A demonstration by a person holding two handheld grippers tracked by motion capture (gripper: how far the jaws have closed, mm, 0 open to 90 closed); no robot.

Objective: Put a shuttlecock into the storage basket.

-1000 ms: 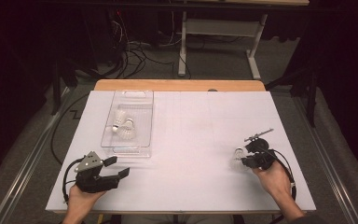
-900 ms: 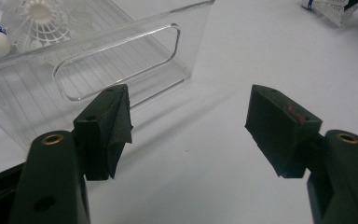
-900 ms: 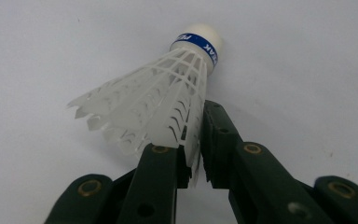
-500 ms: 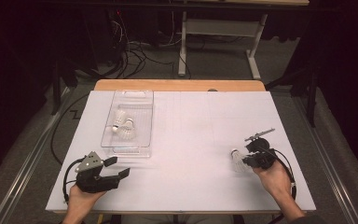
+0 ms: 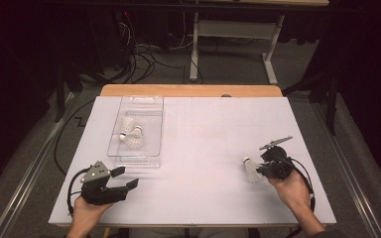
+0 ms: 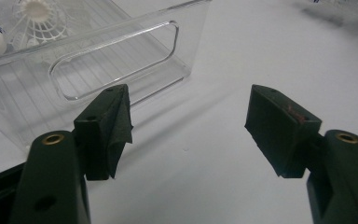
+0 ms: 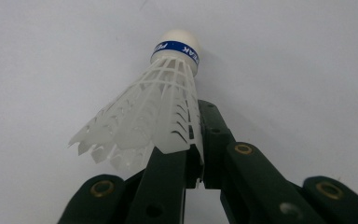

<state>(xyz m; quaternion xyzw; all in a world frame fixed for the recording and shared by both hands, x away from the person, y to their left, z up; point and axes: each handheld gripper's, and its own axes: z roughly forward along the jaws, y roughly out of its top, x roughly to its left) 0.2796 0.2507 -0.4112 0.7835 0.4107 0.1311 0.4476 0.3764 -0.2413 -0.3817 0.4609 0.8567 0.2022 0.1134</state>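
White table, dark room: right gripper pinches a shuttlecock by its skirt edge.
Thin skirt could slip or crumple before reaching the upper-left clear bin; left gripper waits with jaws apart.

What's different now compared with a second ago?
The right tool has just been closing and now pinches the skirt of the shuttlecock on the table's right side. The left tool stays open and still; the clear bin and its shuttlecocks are unmoved.
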